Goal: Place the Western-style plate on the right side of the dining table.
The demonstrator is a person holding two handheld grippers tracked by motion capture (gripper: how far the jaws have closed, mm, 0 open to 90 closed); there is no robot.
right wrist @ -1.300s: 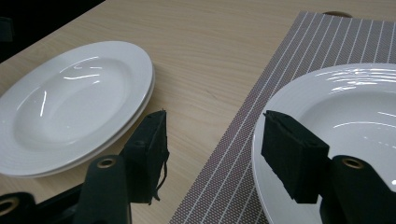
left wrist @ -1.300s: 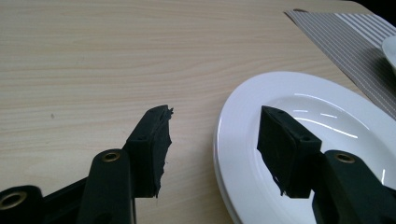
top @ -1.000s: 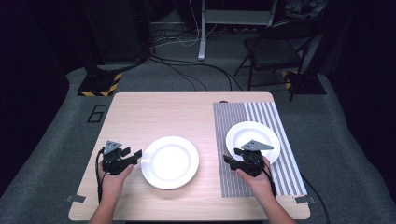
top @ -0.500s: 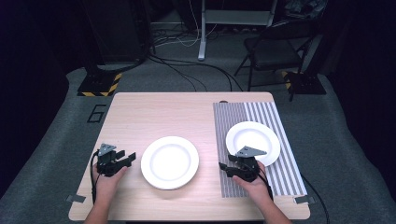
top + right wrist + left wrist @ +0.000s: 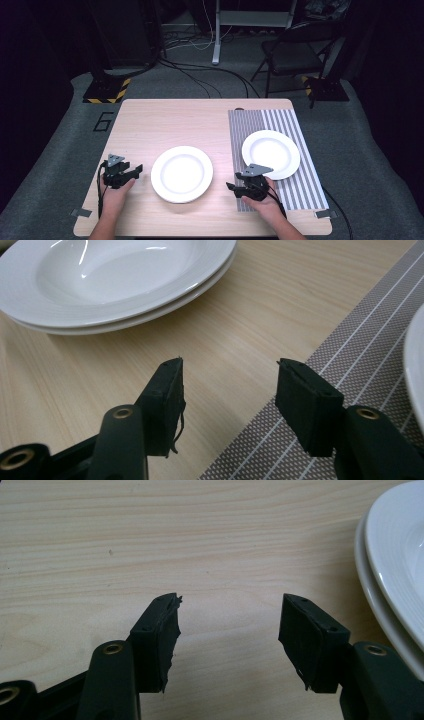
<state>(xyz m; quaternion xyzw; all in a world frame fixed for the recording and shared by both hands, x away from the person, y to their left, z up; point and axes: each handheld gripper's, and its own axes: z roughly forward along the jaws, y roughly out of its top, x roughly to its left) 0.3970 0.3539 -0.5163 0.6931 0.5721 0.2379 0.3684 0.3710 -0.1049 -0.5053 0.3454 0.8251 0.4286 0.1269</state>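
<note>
Beside the stack of white plates (image 5: 182,173) at the table's middle, the left gripper (image 5: 134,171) is hovering just off the stack's left rim, its jaws having just been opening and standing apart over bare wood (image 5: 150,545) with nothing between them. Right of that stack, the right gripper (image 5: 232,186) is hanging at the edge of the striped placemat (image 5: 295,125), jaws parted and empty, while a single white plate (image 5: 270,153) is lying on the mat farther right of the stack.

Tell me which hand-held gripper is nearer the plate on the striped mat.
Right. The right hand-held gripper sits just below that plate, at the striped mat's near-left edge. The left hand-held gripper is across the table, left of the stacked plates.
</note>
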